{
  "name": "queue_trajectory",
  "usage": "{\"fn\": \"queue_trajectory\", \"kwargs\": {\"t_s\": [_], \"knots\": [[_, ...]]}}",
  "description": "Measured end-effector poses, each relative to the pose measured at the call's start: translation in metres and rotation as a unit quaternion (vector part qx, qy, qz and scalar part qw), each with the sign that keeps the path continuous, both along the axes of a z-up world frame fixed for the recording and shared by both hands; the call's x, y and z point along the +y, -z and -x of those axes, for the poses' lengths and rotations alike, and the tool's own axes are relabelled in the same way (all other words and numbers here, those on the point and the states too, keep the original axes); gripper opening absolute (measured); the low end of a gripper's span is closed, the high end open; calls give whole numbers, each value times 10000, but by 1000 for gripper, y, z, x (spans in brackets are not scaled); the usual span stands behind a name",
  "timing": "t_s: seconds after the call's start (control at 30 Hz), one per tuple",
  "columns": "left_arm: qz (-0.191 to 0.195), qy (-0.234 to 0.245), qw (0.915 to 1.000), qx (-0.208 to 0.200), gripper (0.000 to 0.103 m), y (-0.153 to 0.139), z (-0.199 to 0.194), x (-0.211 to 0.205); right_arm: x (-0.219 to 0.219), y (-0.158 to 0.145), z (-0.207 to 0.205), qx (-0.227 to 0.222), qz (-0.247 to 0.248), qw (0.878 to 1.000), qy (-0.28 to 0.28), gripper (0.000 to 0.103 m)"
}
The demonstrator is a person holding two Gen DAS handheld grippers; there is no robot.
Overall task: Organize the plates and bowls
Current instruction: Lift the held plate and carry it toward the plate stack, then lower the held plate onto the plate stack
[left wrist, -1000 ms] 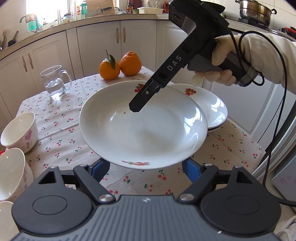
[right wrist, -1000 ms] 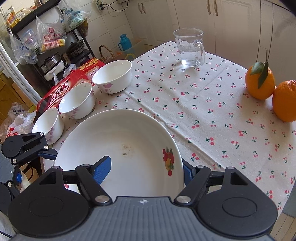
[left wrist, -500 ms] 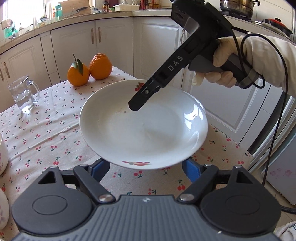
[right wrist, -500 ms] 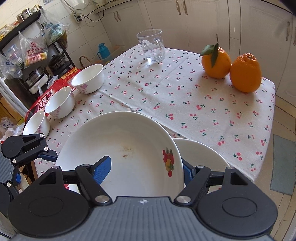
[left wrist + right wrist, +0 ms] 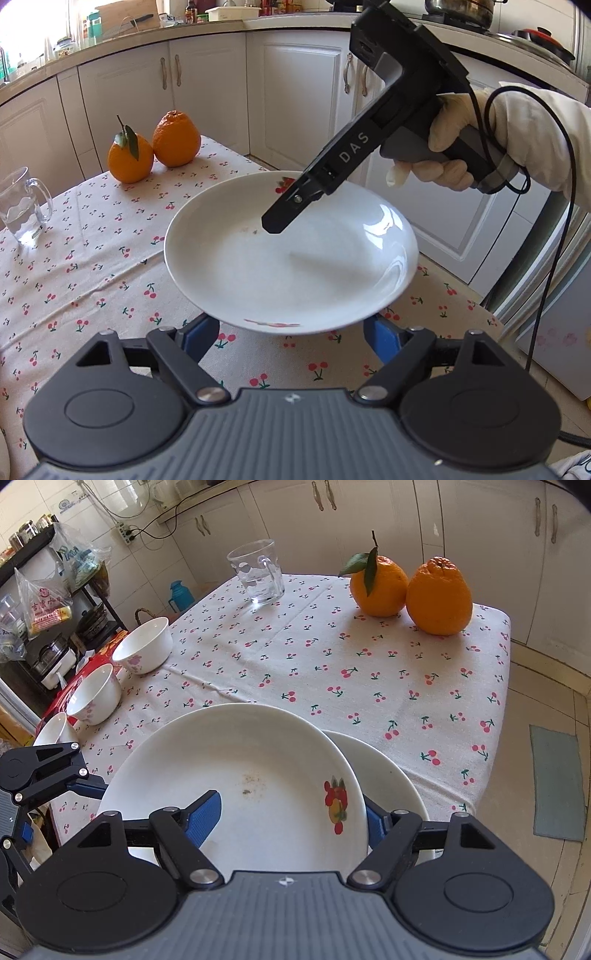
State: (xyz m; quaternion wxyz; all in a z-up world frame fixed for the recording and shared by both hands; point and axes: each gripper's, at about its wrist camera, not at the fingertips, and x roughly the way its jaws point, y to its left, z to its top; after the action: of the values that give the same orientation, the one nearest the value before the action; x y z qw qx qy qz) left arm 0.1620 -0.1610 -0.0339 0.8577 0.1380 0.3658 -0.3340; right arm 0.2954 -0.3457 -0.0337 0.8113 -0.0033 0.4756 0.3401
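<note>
plate (image 5: 295, 266): hollow faces up, round | left gripper (image 5: 291, 332): clamps near rim | right gripper (image 5: 291, 812): clamps opposite rim

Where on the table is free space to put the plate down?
The cherry-print tablecloth is bare in the middle, between the glass mug, the two oranges and the white bowls. The left edge with the bowls is crowded; another white plate lies nearby.

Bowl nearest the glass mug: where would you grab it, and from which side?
Probably the rim of the bowl, coming from above: it stands upright and open, so its thin wall can be pinched inside and out, while its round body looks wide.
</note>
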Motion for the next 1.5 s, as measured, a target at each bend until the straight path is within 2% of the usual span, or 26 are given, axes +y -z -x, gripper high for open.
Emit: {"fn": "queue_trajectory", "kwargs": {"t_s": [0.87, 1.03, 1.17, 1.5], "knots": [[-17, 277, 9996, 9, 85, 15, -18, -10, -33, 0, 22, 10, 198, 9984, 534, 83], [15, 372, 9993, -14, 90, 17, -19, -12, -39, -3, 29, -13, 185, 9979, 618, 83], [44, 390, 9992, 9, 90, 18, -19, -12, -41, -5, 34, -28, 215, 9976, 663, 84], [27, 294, 9995, -99, 96, 18, -19, -10, -37, -10, 48, -59, 440, 9957, 808, 87]]}}
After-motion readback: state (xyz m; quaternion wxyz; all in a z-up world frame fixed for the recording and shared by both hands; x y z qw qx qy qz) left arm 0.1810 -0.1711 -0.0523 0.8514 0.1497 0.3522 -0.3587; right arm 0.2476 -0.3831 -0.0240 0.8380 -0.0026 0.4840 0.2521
